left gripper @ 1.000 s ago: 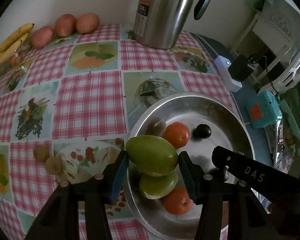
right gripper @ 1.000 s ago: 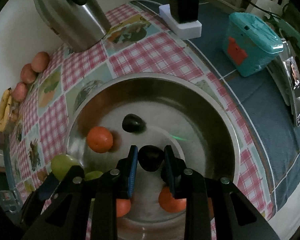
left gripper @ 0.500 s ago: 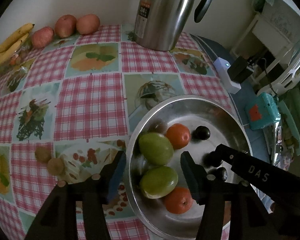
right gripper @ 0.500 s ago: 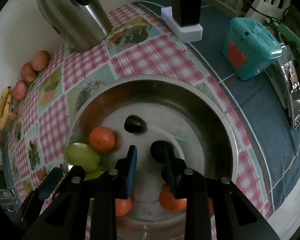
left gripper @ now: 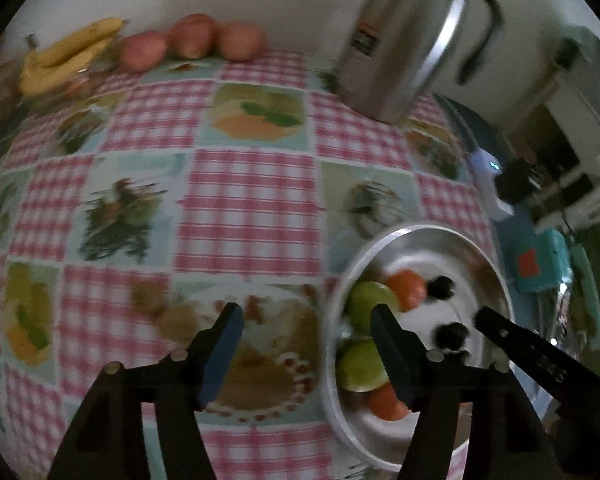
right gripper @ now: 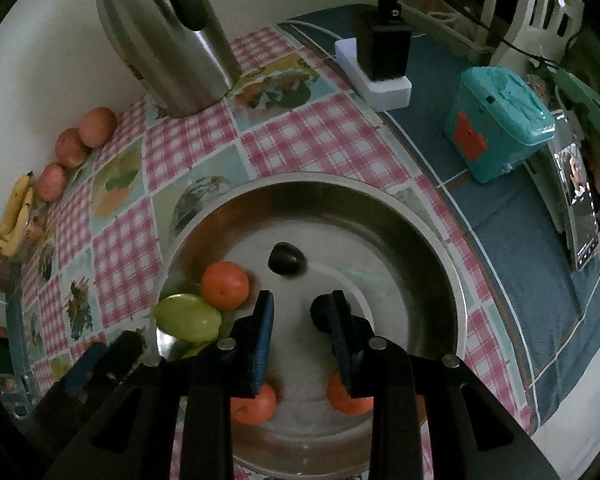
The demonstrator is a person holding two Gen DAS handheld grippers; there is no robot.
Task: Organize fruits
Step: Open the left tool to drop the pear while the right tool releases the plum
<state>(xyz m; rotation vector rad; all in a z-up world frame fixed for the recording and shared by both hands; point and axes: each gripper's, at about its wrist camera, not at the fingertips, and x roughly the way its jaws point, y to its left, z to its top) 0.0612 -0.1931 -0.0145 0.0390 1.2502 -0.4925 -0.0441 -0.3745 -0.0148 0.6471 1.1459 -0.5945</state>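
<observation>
Two small brown fruits (left gripper: 176, 320) lie blurred near the table's near edge, just left of the steel bowl (right gripper: 440, 240) of green, orange and dark fruit. The left gripper (left gripper: 305, 312), jaws opening and empty, should centre over one before closing. The right gripper (right gripper: 301, 300) hangs over the bowl, narrowly parted and holding nothing.

Left claw (left gripper: 306, 314) opening (empty)

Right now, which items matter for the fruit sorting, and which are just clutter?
Job: steel bowl, oranges, green fruits, dark fruits, bananas, reddish fruits.
Clutter: kettle, teal box, power strip, phone.
</observation>
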